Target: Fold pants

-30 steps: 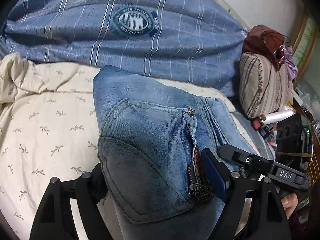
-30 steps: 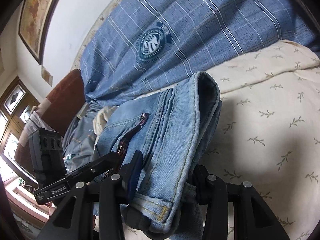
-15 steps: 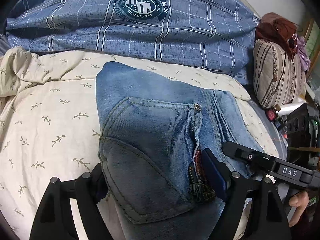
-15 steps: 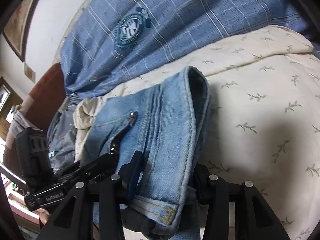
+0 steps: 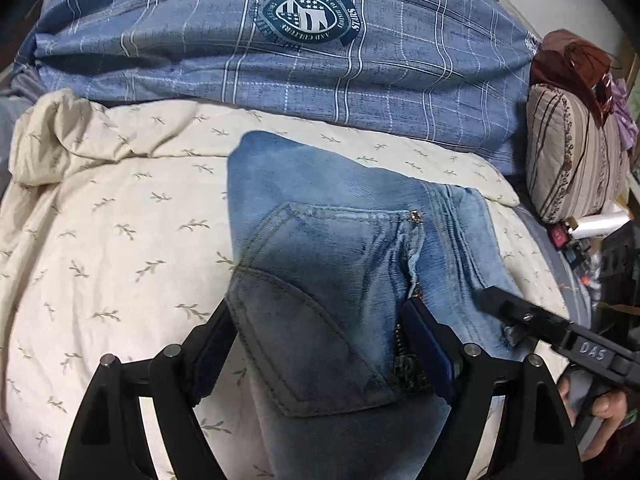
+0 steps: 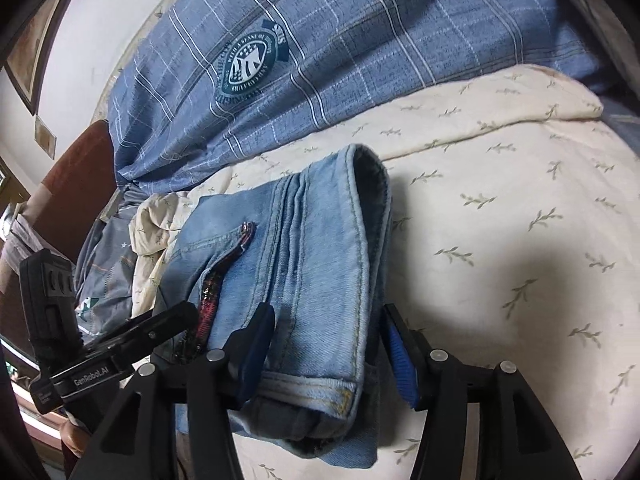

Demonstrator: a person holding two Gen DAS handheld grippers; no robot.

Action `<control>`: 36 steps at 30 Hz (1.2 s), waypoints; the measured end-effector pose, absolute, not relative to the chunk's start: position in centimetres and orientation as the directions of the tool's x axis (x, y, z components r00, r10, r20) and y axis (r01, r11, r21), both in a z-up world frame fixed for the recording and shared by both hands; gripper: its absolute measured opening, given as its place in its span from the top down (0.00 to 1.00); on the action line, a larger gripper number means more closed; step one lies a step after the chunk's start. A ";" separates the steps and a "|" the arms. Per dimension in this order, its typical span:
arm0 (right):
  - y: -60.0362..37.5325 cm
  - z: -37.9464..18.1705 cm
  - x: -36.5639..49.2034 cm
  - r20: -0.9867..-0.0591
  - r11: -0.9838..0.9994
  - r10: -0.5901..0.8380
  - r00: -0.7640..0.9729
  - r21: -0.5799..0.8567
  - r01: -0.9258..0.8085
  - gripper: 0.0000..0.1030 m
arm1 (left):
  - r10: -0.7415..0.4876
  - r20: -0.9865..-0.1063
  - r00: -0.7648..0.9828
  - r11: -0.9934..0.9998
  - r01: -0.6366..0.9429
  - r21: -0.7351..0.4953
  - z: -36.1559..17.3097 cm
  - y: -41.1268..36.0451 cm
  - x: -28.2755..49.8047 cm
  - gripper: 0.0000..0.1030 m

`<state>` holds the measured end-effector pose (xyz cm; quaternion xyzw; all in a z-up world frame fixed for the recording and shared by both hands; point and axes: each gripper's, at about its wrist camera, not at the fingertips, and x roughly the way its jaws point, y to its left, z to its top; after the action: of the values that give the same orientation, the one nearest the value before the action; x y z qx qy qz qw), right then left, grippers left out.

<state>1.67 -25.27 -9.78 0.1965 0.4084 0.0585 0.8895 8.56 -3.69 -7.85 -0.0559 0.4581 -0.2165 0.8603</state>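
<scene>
I had both grippers, left (image 5: 320, 344) and right (image 6: 328, 344), clamped on jeans (image 5: 340, 272) over leaf-print sheet (image 5: 120, 240); plaid pillow (image 5: 280, 60) behind the jeans.

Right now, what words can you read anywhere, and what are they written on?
"DAS": on the right gripper, black bar, seen from the left wrist.
"GenRobot.AI": on the left gripper, black bar, seen from the right wrist.
"WITH A SENSE OF HISTORY": around the green badge on the blue plaid cover; its other ring words are too blurred.
The jeans show no words.
</scene>
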 end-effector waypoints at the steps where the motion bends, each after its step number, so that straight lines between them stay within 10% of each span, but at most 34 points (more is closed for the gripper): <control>1: -25.2 -9.6 1.5 -0.702 0.920 0.256 0.665 0.388 0.056 0.43 | -0.415 -0.765 0.492 0.903 0.325 -0.281 -7.8 -3.7 8.4 0.18; 22: -24.0 -6.3 -0.7 -0.593 0.967 0.158 0.789 0.257 -0.001 0.41 | -0.143 -0.635 0.760 0.880 0.391 0.269 -5.1 -7.8 3.3 0.17; 36: -23.0 -5.1 -1.5 -0.542 0.975 0.142 0.828 0.220 -0.023 0.41 | -0.122 -0.578 0.807 0.940 0.282 0.194 -2.6 -5.3 3.6 0.17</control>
<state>-1.51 -23.03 -5.13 0.1023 0.2898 0.0432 0.9506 3.63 -5.29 -2.62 0.1365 0.2917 -0.1073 0.9406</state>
